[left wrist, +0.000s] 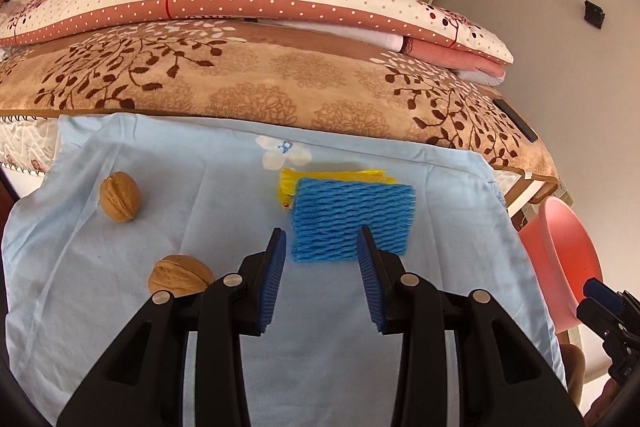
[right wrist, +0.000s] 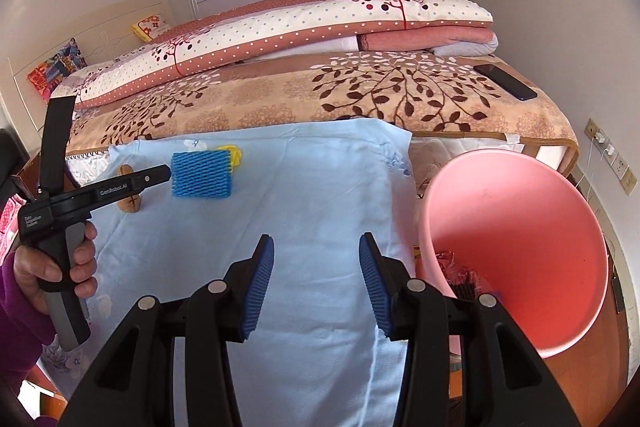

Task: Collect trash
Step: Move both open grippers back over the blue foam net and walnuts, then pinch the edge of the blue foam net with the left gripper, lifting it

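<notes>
Jaws of both grippers gape empty; left gripper (left wrist: pixel 322 239) partly hides a walnut (left wrist: pixel 181 275).

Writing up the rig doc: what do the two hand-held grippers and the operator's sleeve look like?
Both the left hand-held gripper and right hand-held gripper are black plastic with silver pivot pins and ribbed blue pads. From the side, the left one shows white "GenRobot.AI" lettering and a grey-and-black handle. The sleeve is purple.
</notes>
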A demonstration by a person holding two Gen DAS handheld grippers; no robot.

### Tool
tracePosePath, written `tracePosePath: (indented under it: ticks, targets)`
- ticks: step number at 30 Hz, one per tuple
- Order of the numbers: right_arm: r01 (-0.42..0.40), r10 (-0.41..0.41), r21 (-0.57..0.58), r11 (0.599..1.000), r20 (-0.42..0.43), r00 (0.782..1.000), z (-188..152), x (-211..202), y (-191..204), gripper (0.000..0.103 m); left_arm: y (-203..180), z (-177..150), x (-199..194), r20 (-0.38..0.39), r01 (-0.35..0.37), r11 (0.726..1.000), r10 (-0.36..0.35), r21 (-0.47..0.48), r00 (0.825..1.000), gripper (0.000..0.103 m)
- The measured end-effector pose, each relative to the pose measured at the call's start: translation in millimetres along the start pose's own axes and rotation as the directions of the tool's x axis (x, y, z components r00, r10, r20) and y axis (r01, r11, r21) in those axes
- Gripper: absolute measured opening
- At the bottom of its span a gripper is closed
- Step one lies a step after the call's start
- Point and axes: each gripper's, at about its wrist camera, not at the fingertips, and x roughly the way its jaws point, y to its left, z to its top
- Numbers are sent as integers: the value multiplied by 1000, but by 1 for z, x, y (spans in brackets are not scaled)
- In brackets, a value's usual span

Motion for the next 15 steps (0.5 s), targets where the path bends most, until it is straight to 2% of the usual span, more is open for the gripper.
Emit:
tracePosePath:
  ticks: [6,7,11,14,15]
  targets:
    - [-4,4,-3,1000,-22,1000,4,12,7,44,7,6,25,-20,5,1000,-5,-10,1000,37]
    - [-6,6,0,1000,-26,1000,5,14,6,44,6,7,25,1,9,1000,-9,7,1000,37]
    - [-12,14,24,1000,-45,999,10,23,6,44,2,6,31,-34,86,996,-85,2,996,37]
    - [-20,22,37,999,-50,999,14,28,6,44,-6,0,31,-32,70,996,-69,51,997,36]
    - [-23,25,40,999,-51,998,15,30,7,44,-6,-1,31,-36,80,996,-78,48,996,23]
